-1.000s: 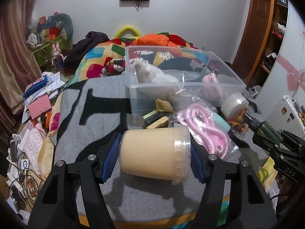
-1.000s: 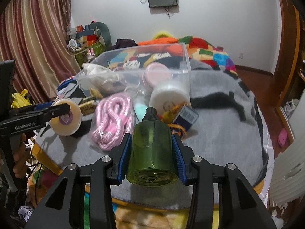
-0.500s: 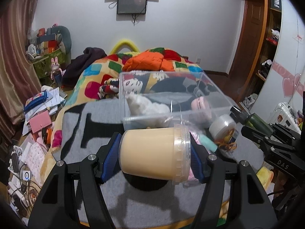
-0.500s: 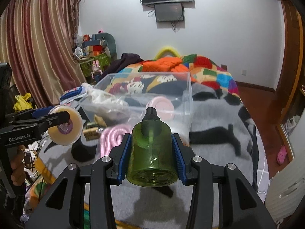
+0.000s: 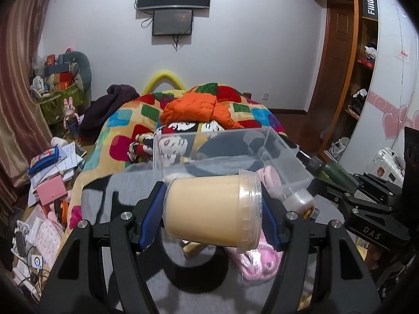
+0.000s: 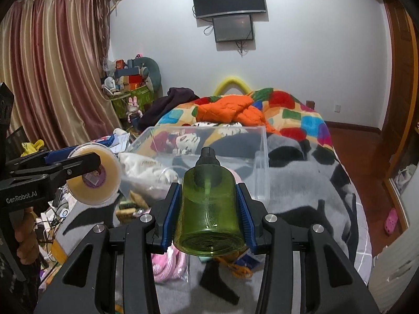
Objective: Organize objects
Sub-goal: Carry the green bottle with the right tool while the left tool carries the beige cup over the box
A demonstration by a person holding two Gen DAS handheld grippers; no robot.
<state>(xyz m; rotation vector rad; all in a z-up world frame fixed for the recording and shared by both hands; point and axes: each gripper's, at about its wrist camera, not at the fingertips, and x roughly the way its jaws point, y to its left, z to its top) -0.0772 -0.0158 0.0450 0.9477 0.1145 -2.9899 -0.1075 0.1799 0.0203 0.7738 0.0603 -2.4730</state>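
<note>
Cream tub [image 5: 212, 210] pinched sideways in left gripper [image 5: 213, 216], green bottle [image 6: 209, 209] clamped in right gripper [image 6: 209, 216], clear bin [image 6: 209, 154] at twelve o'clock on grey blanket [image 6: 309, 191].

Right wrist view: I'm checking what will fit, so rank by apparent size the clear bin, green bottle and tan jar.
1. clear bin
2. green bottle, though nearness to the camera enlarges it
3. tan jar, farther off, so unsure against the bottle

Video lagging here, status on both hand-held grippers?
Left hand-held gripper shut on beige jar. Right shut on green bottle. Clear bin ahead, path open.
</note>
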